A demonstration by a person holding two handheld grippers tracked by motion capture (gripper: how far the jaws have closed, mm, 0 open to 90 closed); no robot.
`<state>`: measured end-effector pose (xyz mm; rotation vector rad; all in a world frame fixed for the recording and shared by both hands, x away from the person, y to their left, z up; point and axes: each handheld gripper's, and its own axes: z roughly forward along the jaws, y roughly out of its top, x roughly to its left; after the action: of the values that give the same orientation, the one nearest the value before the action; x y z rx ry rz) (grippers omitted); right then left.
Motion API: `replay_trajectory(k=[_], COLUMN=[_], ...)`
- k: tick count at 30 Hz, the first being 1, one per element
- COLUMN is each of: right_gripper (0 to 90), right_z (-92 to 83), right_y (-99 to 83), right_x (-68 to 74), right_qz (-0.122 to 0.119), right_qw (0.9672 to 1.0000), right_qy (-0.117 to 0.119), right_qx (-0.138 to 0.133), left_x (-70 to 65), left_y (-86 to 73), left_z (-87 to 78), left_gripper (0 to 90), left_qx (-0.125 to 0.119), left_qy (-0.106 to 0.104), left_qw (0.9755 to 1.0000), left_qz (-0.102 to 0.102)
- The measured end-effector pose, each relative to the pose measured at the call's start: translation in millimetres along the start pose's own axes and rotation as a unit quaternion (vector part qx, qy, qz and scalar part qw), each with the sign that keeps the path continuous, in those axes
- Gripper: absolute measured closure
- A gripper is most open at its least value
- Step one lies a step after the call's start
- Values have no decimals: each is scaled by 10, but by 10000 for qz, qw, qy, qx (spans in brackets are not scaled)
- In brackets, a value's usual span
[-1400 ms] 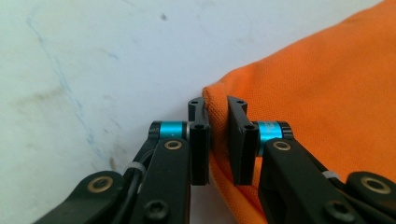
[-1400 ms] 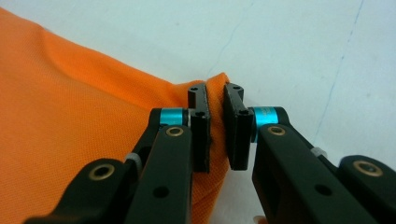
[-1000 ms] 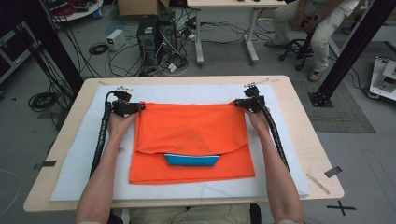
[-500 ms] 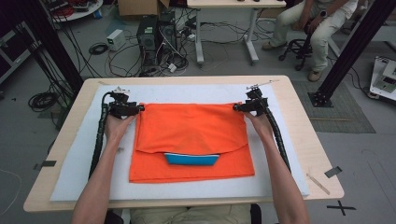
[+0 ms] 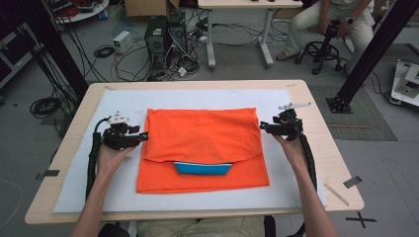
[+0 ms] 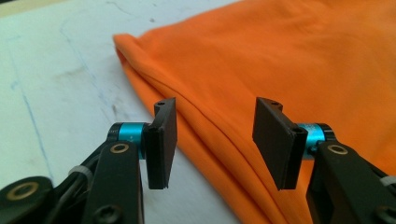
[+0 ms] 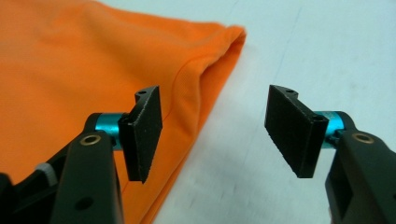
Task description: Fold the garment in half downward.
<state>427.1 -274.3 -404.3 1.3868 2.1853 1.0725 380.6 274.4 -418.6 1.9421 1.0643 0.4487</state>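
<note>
An orange garment lies folded on the white mat, with a blue part showing under its folded flap. My left gripper hovers at the garment's left edge, open. Its jaws have just been opening, and the orange garment's folded edge runs under the left gripper's gap, untouched. My right gripper sits at the right edge, also open. Its jaws have just been closing slightly after springing apart. Nothing is pressed between the right gripper's pads, and the garment's corner lies just beyond them.
The mat covers most of the wooden table. A strip of dark tape and a thin stick lie near the right front corner. Beyond the table are computer towers, cables, and a seated person.
Both grippers have let go of the garment's far corners, opened, and drawn back toward me along its left and right sides. The garment has stayed flat.
</note>
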Motion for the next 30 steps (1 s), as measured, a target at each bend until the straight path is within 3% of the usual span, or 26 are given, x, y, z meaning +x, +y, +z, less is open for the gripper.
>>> replay_trajectory(k=[4,8,9,12,14,16,18,21,23,30], right_gripper=[385,385,383,382,377,371,364,365,365,376], right_z=[-63,-93,-106,-138,-136,-144,-147,-169,-178,-288], right_y=[-171,-317,-399,-489,-509,-548,-597,-641,-656,-648], right_x=[121,271,349,411,410,430,438,447,440,394], right_qz=[-161,-406,-479,-479,-526,-423,-446,-420,-404,-270], right_qw=[9994,9984,9980,9980,9978,9980,9979,9979,9982,9990], right_qy=[257,282,282,333,372,397,424,444,412,330], right_qx=[193,273,296,232,181,233,220,193,167,-98], left_x=[-114,-232,-294,-358,-375,-391,-440,-459,-458,-476], left_y=[-160,-237,-291,-358,-374,-383,-387,-392,-390,-381], left_z=[-53,-112,-139,-132,-114,-82,-12,21,17,-25], left_gripper=[495,494,486,471,470,464,463,473,520,806], left_qx=[119,136,73,163,161,261,450,499,483,377], left_qy=[-200,-261,-383,-376,-399,-369,-210,-134,-127,-121], left_qw=[9997,9993,9990,9985,9985,9980,9971,9967,9968,9969], left_qz=[34,208,239,369,343,431,569,626,622,681])
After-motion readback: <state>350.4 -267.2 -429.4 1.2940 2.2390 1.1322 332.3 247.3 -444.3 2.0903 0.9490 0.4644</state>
